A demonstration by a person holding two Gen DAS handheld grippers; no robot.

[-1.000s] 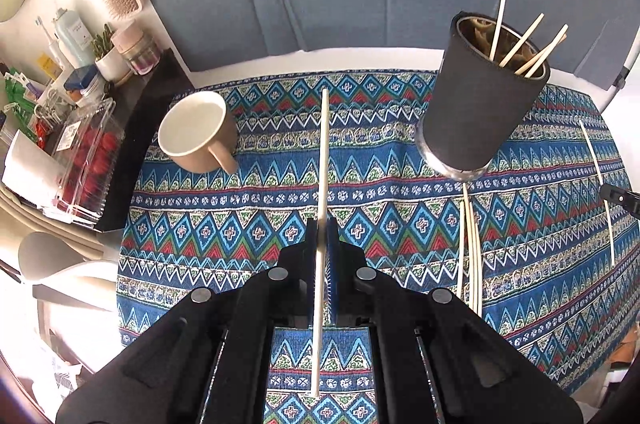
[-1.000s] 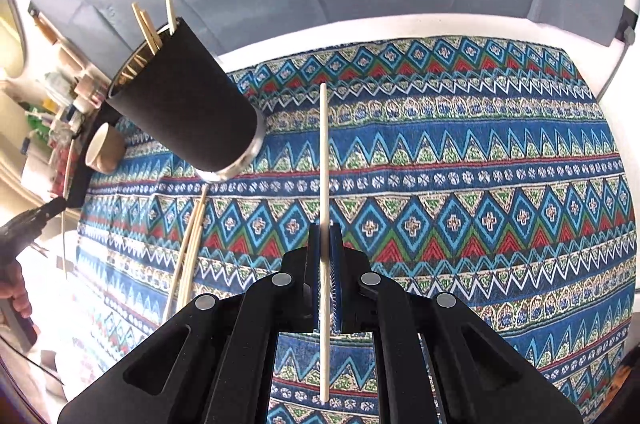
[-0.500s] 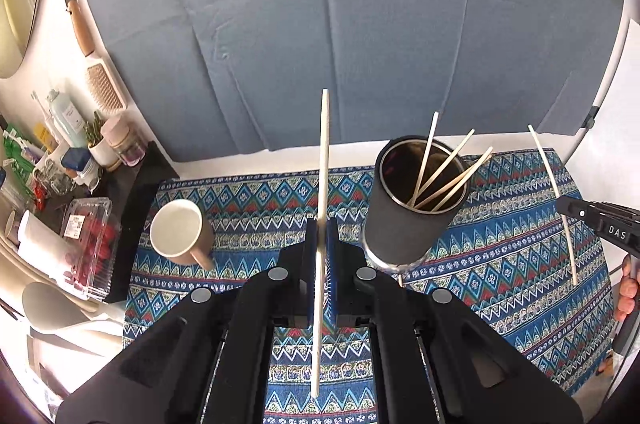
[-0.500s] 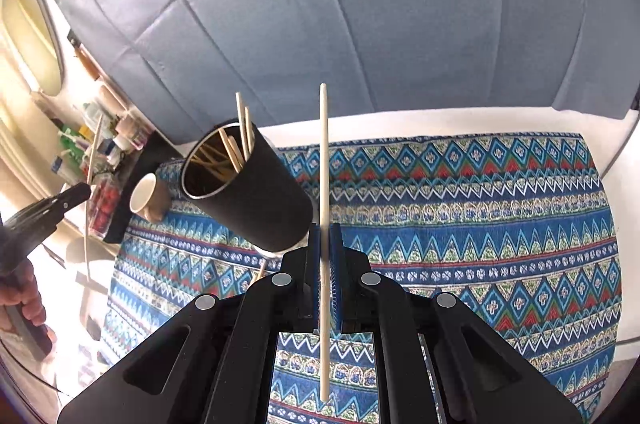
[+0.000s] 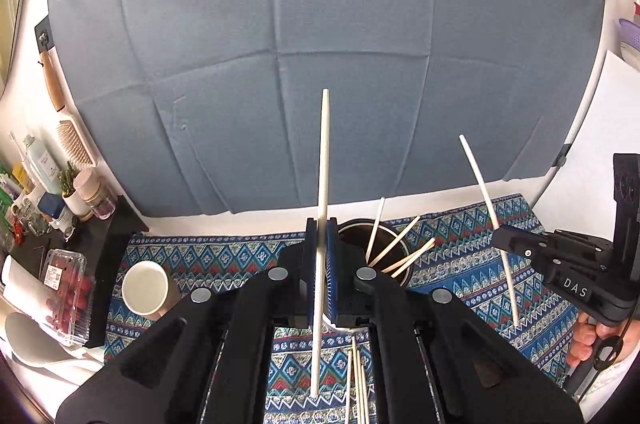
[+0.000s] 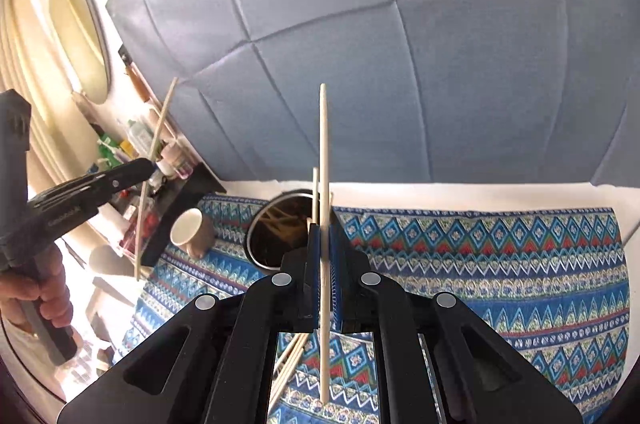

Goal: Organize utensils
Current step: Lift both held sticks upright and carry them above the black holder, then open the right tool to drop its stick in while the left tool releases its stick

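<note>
Two hand-held grippers hang above a table draped in a blue patterned cloth [image 5: 224, 256], each with its jaws clamped tight on a single pale chopstick. The left gripper [image 5: 321, 224] pinches its chopstick [image 5: 324, 160] near mid-length, the stick running straight up past the jaws against the grey backdrop [image 5: 280, 24]. The right gripper [image 6: 325, 228] grips its own chopstick [image 6: 324, 152] the same way; seen from the left wrist, that stick [image 5: 480, 180] leans with its top to the left. Just beyond both sets of jaws stands a dark cylindrical holder [image 5: 352, 232], upright on the cloth, with several chopsticks [image 5: 394, 246] already leaning inside. More loose chopsticks [image 5: 358, 376] lie on the cloth on the near side of the holder. A beige mug [image 5: 146, 290] sits to the holder's left, well apart, beside a clear box of red fruit [image 5: 64, 288] at the table's left edge. A hand [image 6: 44, 296] grips the left tool's handle
</note>
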